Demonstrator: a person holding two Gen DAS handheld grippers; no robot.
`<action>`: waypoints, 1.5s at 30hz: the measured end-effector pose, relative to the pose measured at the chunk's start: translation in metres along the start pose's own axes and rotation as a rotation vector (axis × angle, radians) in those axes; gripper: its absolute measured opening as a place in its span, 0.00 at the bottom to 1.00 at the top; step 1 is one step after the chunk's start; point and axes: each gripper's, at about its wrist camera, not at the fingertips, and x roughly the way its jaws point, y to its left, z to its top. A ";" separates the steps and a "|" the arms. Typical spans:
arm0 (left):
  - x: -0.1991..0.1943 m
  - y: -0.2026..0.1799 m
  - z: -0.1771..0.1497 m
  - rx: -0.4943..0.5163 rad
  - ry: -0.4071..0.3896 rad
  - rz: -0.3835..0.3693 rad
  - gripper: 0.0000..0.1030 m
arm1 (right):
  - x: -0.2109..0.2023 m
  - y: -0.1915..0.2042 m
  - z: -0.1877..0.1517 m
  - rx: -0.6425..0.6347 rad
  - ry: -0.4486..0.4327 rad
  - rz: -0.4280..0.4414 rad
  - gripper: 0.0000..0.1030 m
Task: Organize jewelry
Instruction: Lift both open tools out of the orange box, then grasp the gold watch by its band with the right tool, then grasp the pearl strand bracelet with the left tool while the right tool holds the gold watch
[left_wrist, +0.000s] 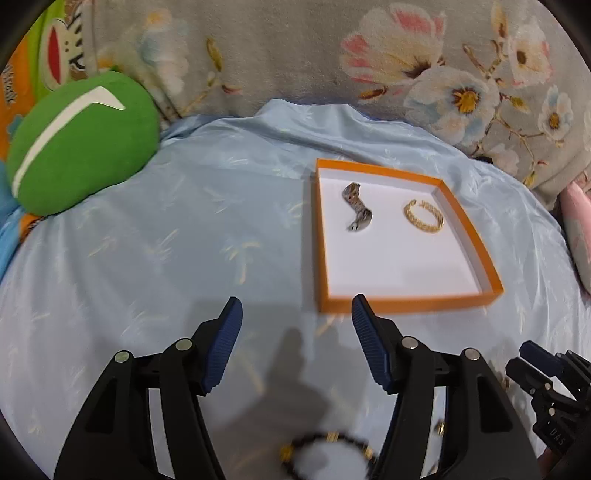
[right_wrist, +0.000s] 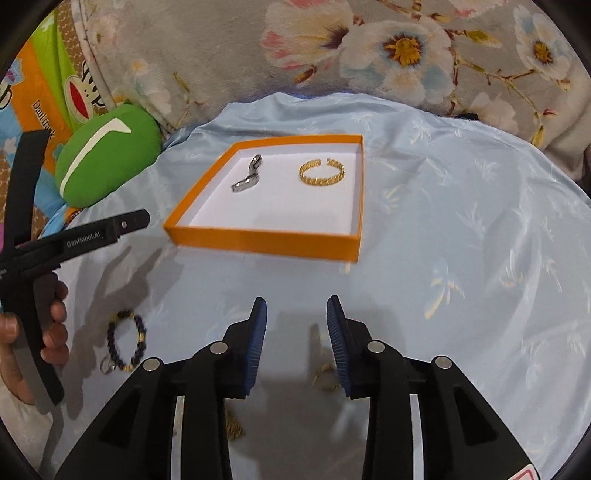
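An orange-rimmed box with a white floor lies on the light blue cloth. In it lie a silver metal band and a gold open bangle. A dark beaded bracelet with gold beads lies on the cloth below my left gripper, which is open and empty, near the box's front edge. My right gripper is open and empty above a gold chain that shows partly between and under its fingers.
A green round cushion lies at the far left. A floral blanket runs along the back. The left tool and the hand holding it show at the left edge of the right wrist view.
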 end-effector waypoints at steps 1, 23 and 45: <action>-0.006 0.001 -0.007 0.001 0.003 0.000 0.58 | -0.004 0.004 -0.010 -0.002 0.003 0.005 0.32; -0.048 0.009 -0.108 -0.007 0.042 -0.006 0.71 | 0.021 0.066 -0.031 -0.146 0.067 -0.004 0.38; -0.069 -0.045 -0.136 0.088 0.061 -0.190 0.74 | -0.023 0.012 -0.067 0.082 0.025 -0.065 0.20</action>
